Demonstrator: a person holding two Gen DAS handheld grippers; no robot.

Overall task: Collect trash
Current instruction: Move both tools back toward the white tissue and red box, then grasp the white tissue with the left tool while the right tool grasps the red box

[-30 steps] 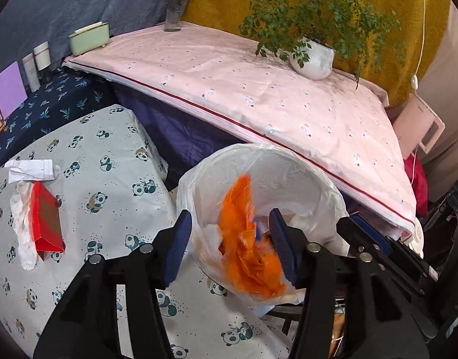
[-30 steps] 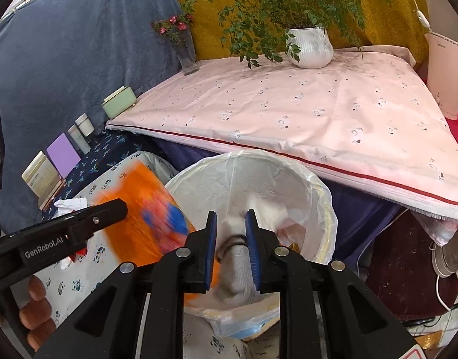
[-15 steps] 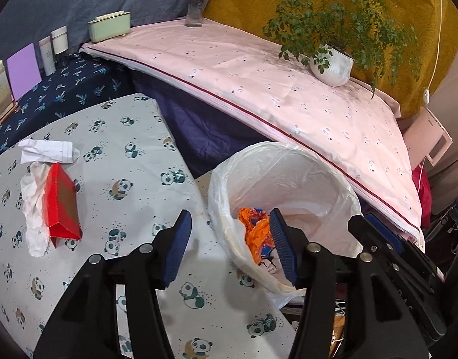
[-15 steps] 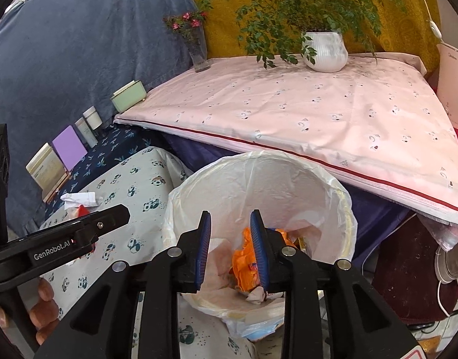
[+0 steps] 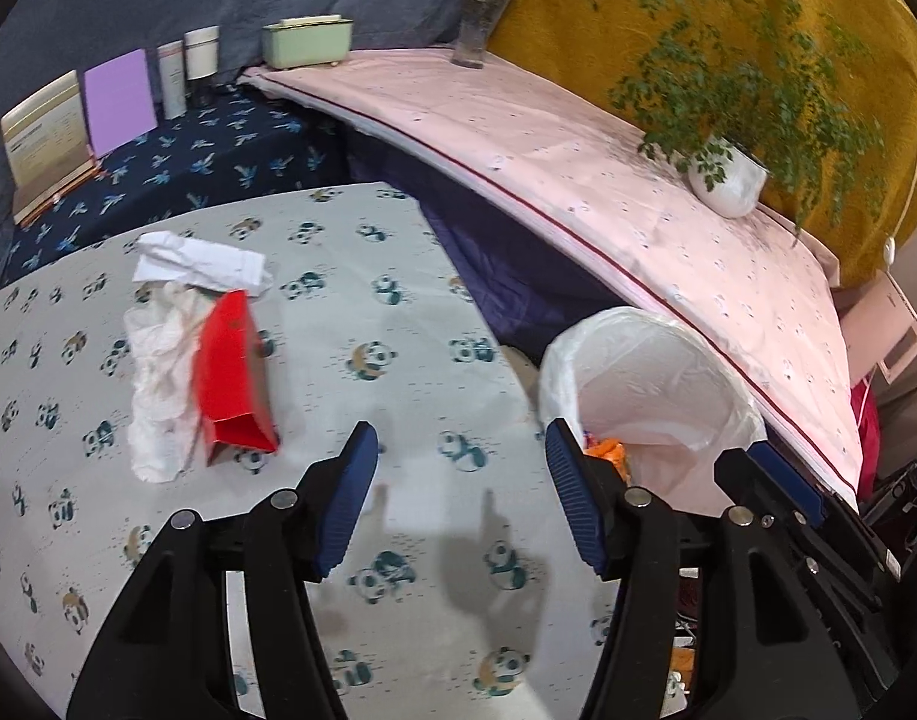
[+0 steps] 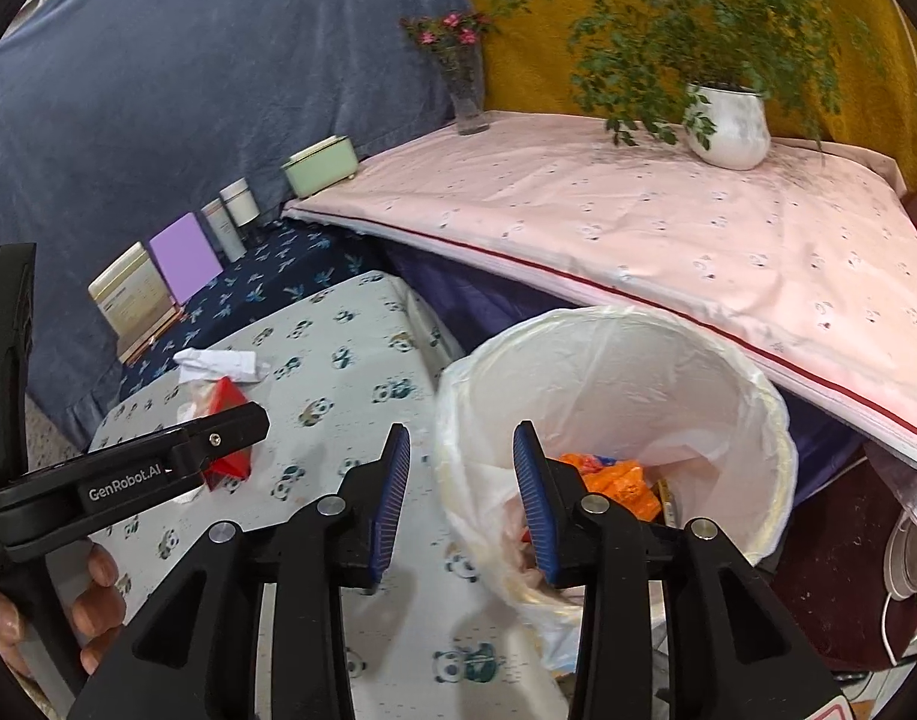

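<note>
Trash left on tabletop [image 5: 398, 324]: red box [image 5: 233, 384], light, thin, bendy; pinch its long sides. White tissue [image 5: 158, 360] soft, squashy; grab middle. Left gripper [image 5: 458, 504] fingers wide, opening, empty. Right gripper [image 6: 461, 501] fingers opening, empty.

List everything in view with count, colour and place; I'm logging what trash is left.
bin: 1, white liner, beside panda table
wrapper: 1, orange, in bin
box: 1, red, on panda table
tissues: several, white, beside and behind box
plant: 1, green, white pot, on pink cloth
vase: 1, clear, pink flowers, pink cloth
green box: 1, back ledge
left tool: open, empty, over table
right tool: opening, empty, at bin's rim
</note>
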